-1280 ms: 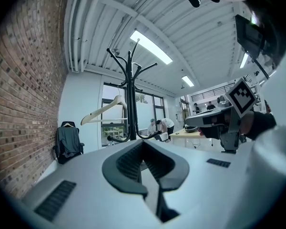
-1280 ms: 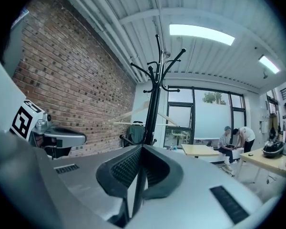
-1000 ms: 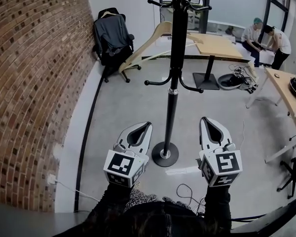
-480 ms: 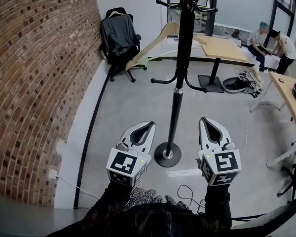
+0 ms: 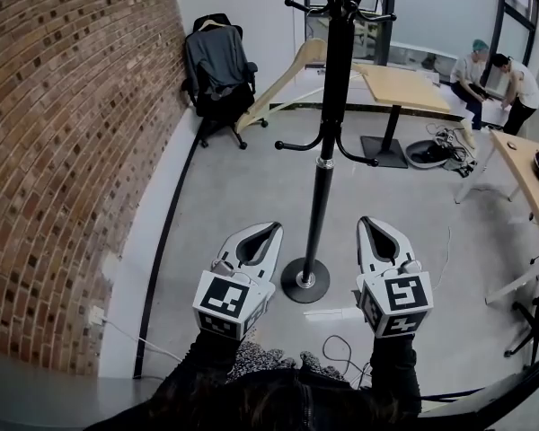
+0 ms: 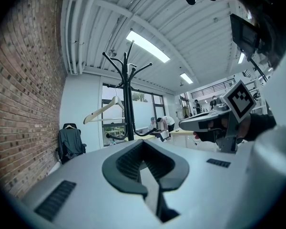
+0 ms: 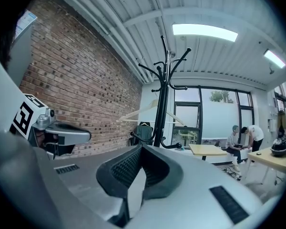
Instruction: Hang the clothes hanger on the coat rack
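Jaws were pressed together on left gripper (image 5: 269, 229) and right gripper (image 5: 368, 224); both held nothing, flanking coat rack (image 5: 322, 196).

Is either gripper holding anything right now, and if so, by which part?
Nothing is held. The left gripper and the right gripper are both shut and empty; the wooden hanger hangs on the coat rack.

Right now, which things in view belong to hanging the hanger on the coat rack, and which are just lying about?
Job: coat rack; wooden hanger, already hanging on the rack; left tool and right tool, both shut and empty.
Lying about: office chair with a dark jacket; yellow table; two people at the back.
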